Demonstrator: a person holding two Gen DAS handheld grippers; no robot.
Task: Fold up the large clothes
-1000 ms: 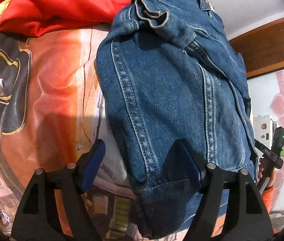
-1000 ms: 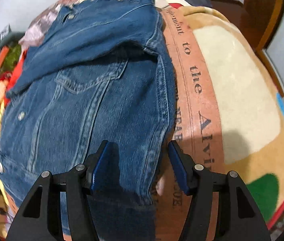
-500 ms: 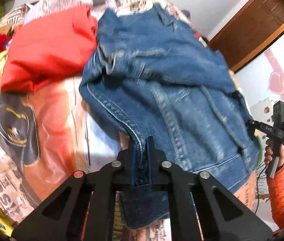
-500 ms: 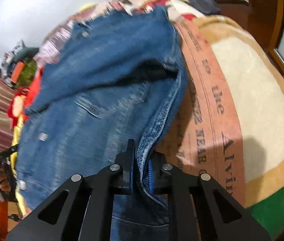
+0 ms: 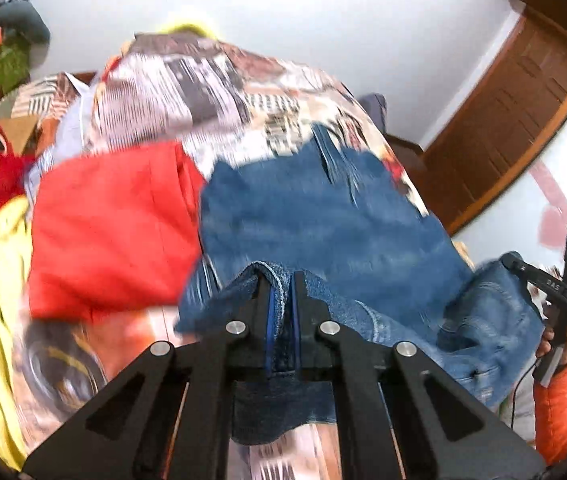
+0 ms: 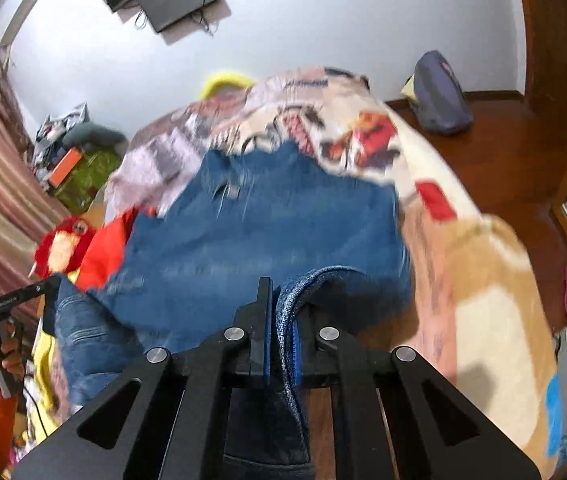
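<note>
Left gripper (image 5: 281, 312) and right gripper (image 6: 283, 320) each clamp the denim jacket's (image 5: 323, 220) hem.

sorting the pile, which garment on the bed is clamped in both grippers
The blue denim jacket: left gripper and right gripper pinch its hem; the red garment lies untouched.

Left claw (image 5: 281, 292) clamped on denim hem, raised. Right claw (image 6: 281, 300) likewise pinching denim edge, raised. Both fingers nearly closed.

No text reads clearly (bedspread (image 5: 211, 80) print is motion-blurred).
</note>
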